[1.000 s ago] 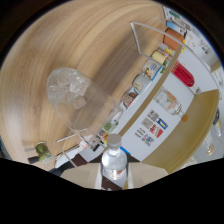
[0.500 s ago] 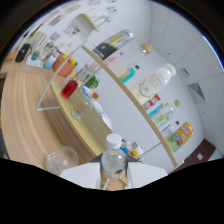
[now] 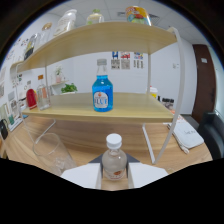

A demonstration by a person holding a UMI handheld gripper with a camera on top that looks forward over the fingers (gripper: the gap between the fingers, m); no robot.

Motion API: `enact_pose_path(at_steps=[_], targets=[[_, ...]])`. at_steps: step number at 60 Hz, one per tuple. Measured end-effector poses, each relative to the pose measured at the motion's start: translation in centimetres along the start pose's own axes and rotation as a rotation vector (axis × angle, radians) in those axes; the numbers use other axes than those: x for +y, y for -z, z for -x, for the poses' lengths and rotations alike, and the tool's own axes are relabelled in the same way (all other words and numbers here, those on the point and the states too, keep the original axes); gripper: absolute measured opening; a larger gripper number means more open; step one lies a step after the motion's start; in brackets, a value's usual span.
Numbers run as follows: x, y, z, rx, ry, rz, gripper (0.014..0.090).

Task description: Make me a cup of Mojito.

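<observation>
The gripper (image 3: 114, 176) has its two pale fingers clamped on a small clear plastic bottle with a white screw cap (image 3: 114, 159), which stands upright between them, held by its body with the cap poking up ahead. Just beside it, down on the wooden table (image 3: 80, 135), sits an empty clear drinking glass (image 3: 50, 152), surely the cup the drink is meant for. Beyond the fingers rises a two-tier light wood shelf on white metal legs (image 3: 125, 112), and on its lower board stands a blue liquid bottle with a pale cap (image 3: 102, 93), well apart from a red-filled bottle (image 3: 31, 98) farther along. This looks like the ingredient-fetching stage: one bottle in hand, cap on. Next, I'd judge, it must be brought to the glass, opened and tipped.
</observation>
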Motion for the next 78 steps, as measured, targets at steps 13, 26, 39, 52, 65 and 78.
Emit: enact_pose_path(at_steps=[13, 26, 39, 52, 65, 78], targets=[[5.1, -1.7, -0.5, 0.000, -0.041, 0.110, 0.0349], [6.4, -2.2, -1.0, 0.028, -0.045, 0.165, 0.0351], [6.7, -2.0, -0.7, 0.016, -0.032, 0.168, 0.0358], [7.9, -0.9, -1.6, 0.061, -0.043, 0.220, 0.0573], [4.0, 3.9, -2.1, 0.114, -0.040, 0.137, 0.0854], [-1.4, 10.7, 1.6, 0.104, -0.046, 0.040, 0.0854]])
